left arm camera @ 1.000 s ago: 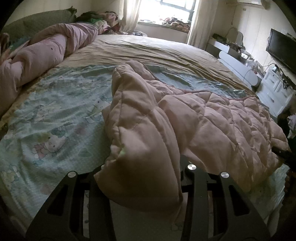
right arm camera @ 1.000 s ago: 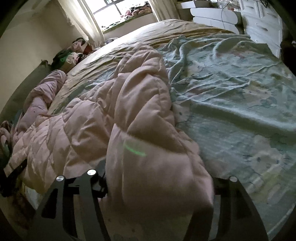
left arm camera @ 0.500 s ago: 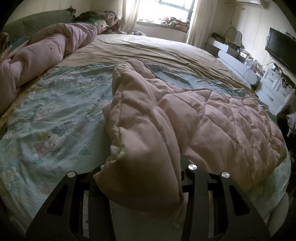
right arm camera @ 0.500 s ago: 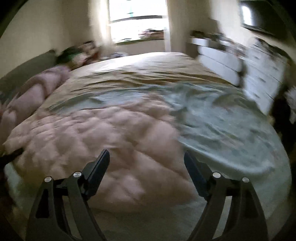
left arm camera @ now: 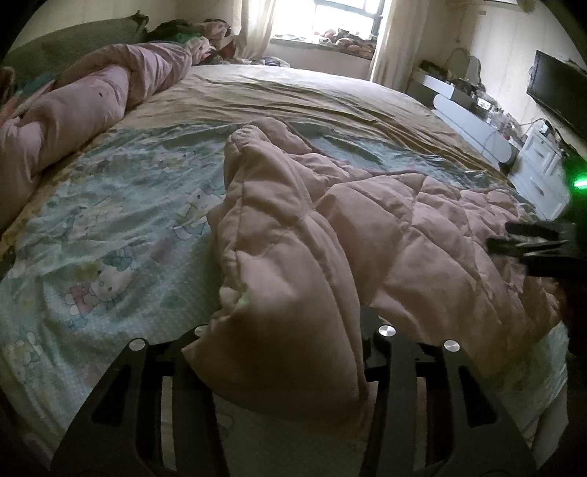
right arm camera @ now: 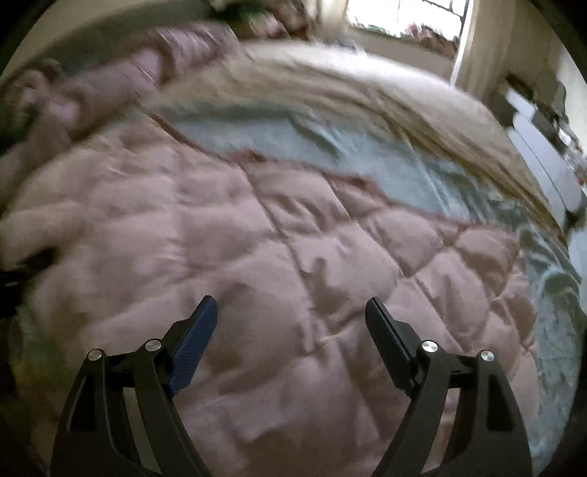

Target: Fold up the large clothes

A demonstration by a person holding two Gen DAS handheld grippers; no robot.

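Item: pale pink quilted padded garment [left arm camera: 385, 235], heaped on the cartoon-print bed sheet [left arm camera: 110, 227]. Soft, bulky, light, I judge; best taken at hems. My left gripper [left arm camera: 279, 352] pinches a folded corner, jaws just easing; right gripper [right arm camera: 291, 312] spread, empty.

One pink quilted coat [left arm camera: 385, 235] lies on one bed [left arm camera: 293, 99]. One rolled pink duvet [left arm camera: 91, 102], one cartoon-print sheet [left arm camera: 110, 235], one television [left arm camera: 557, 91], one window [left arm camera: 341, 14], two claws: left claw [left arm camera: 282, 352], right claw [right arm camera: 291, 312].
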